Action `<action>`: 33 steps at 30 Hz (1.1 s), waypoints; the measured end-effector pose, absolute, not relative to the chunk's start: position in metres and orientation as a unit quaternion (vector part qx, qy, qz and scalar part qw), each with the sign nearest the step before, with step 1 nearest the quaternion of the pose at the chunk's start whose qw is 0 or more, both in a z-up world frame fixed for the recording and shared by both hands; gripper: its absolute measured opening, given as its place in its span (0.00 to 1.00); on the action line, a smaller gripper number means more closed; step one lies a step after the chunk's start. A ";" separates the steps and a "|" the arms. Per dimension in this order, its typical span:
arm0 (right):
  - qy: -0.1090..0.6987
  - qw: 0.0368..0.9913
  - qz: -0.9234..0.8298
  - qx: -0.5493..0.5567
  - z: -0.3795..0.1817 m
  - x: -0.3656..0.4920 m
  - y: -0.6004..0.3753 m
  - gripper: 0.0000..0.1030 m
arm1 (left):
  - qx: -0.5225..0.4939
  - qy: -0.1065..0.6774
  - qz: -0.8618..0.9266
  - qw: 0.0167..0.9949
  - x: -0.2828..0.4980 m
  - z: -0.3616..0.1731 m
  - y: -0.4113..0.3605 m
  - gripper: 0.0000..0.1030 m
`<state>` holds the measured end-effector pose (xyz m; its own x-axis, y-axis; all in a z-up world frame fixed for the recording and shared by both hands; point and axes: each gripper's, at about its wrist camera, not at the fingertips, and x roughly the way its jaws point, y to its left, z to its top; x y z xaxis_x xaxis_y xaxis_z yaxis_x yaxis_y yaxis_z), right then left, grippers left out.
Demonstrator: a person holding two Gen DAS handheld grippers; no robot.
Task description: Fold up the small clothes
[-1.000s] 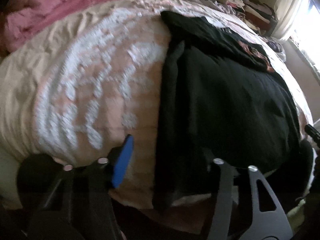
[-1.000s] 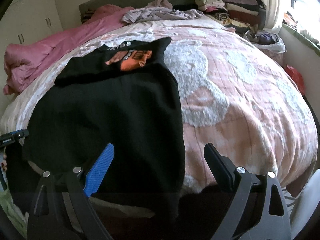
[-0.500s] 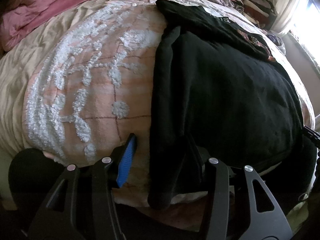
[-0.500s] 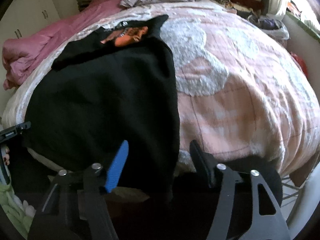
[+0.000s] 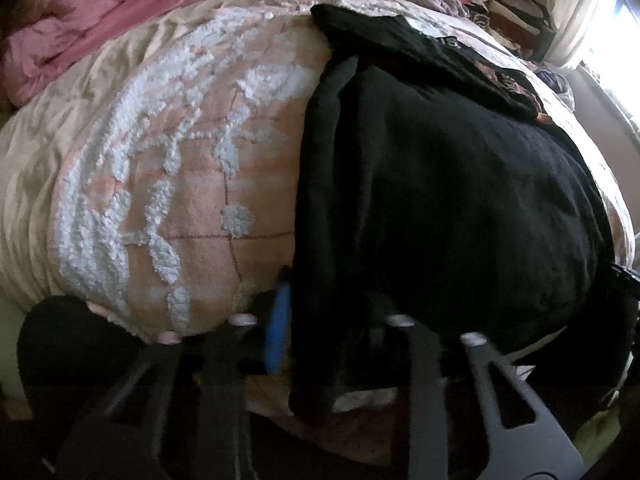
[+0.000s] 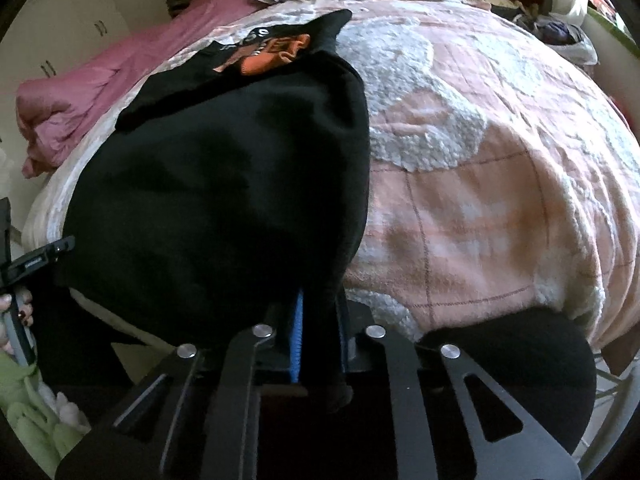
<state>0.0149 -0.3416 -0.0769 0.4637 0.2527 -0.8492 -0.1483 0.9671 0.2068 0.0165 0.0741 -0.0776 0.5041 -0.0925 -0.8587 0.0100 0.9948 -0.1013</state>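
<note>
A black garment (image 5: pixel 452 208), of thick matte knit, lies flat across the middle of a bed, its near hem hanging over the bed's edge at the lower centre of both views. Its far end, at the upper centre of the right-wrist view, carries an orange print (image 6: pixel 276 54) partly folded under itself; the lettering beside it is too small to read.

The left gripper (image 5: pixel 316 320) is closed on the garment's left hem corner: its blue pad (image 5: pixel 278 332) presses a vertical fold of black cloth, while the opposite finger is hidden behind the fabric. The right gripper (image 6: pixel 318 340) is likewise clamped on the right hem corner, a narrow strip of cloth pinched between its blue pad (image 6: pixel 297 344) and the dark finger.

The bedspread (image 6: pixel 480 200) is peach-pink with thin grid lines and raised white tufted motifs. A crumpled pink quilt (image 5: pixel 100 20) fills the upper left. Stacked clothes (image 5: pixel 500 4) at the upper right are blurred and cut off by the frame. A hand (image 6: pixel 16 320) shows at the left edge of the right-wrist view, mostly cropped.
</note>
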 end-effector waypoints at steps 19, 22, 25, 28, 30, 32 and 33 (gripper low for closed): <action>0.396 0.897 0.175 0.089 -0.001 0.030 -0.347 0.08 | -0.129 0.431 -0.063 0.891 0.030 -0.002 0.100 0.04; 0.377 0.905 0.171 0.094 0.013 0.043 -0.350 0.08 | -0.131 0.419 -0.062 0.897 0.042 0.010 0.100 0.04; 0.361 0.912 0.166 0.098 0.023 0.057 -0.354 0.08 | -0.133 0.404 -0.062 0.903 0.059 0.023 0.098 0.04; 0.347 0.919 0.160 0.102 0.032 0.072 -0.358 0.08 | -0.133 0.396 -0.061 0.907 0.076 0.033 0.096 0.04; 0.336 0.924 0.153 0.103 0.039 0.081 -0.361 0.08 | -0.137 0.390 -0.058 0.909 0.087 0.037 0.094 0.04; 0.326 0.927 0.150 0.107 0.044 0.089 -0.362 0.08 | -0.137 0.387 -0.054 0.910 0.098 0.041 0.092 0.04; 0.323 0.928 0.150 0.107 0.046 0.094 -0.361 0.08 | -0.138 0.385 -0.052 0.911 0.103 0.042 0.091 0.04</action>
<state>0.0942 -0.3611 0.0457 0.7465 0.3470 -0.5678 -0.2090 0.9324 0.2950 0.1033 0.0913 0.0424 0.6985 -0.2009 -0.6868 -0.0113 0.9566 -0.2913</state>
